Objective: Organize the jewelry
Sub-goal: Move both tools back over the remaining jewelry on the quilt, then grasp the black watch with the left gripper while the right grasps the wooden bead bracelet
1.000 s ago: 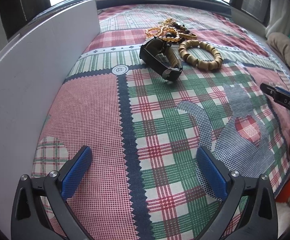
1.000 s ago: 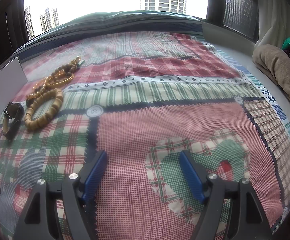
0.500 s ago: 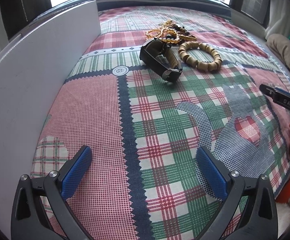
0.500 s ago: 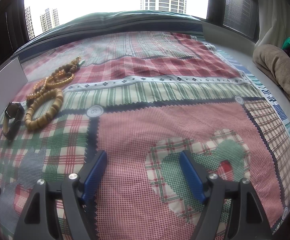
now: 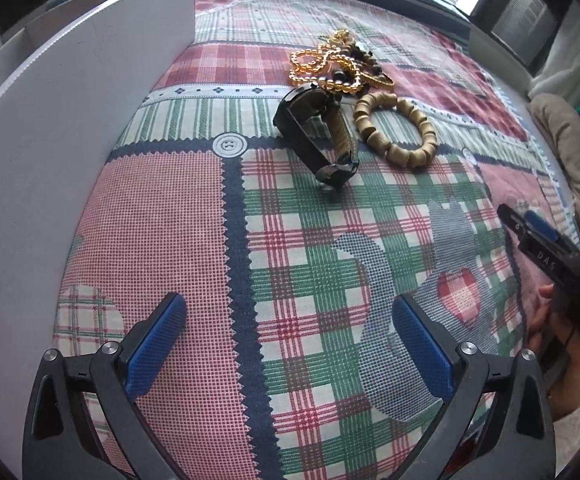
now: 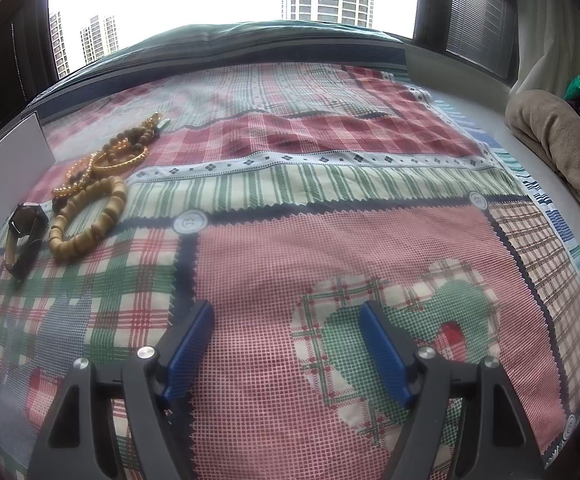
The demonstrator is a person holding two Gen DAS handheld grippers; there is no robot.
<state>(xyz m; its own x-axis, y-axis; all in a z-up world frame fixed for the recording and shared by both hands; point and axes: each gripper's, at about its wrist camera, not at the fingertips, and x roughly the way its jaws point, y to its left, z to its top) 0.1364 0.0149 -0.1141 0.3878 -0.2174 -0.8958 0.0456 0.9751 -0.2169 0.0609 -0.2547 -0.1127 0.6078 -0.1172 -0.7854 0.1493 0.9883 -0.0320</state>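
Observation:
A black wristwatch (image 5: 315, 136) with a tan strap lies on its side on the patchwork bedspread (image 5: 297, 264). Right beside it is a wooden bead bracelet (image 5: 397, 130), and just behind them a tangle of amber and dark bead strings (image 5: 329, 66). My left gripper (image 5: 286, 340) hovers open and empty well in front of the watch. In the right wrist view the same watch (image 6: 24, 234), wooden bracelet (image 6: 86, 216) and bead strings (image 6: 106, 160) lie far left, and my right gripper (image 6: 286, 344) stands open and empty over a pink patch of cloth.
A white board (image 5: 50, 140) stands upright along the left edge of the bed. The other gripper, held by a hand (image 5: 545, 324), shows at the right of the left wrist view. A beige blanket (image 6: 557, 152) is heaped at the right. Windows lie behind the bed.
The left wrist view has shifted and rolled slightly, so the jewelry sits a little lower and the right gripper shows more. The right wrist view is unchanged.

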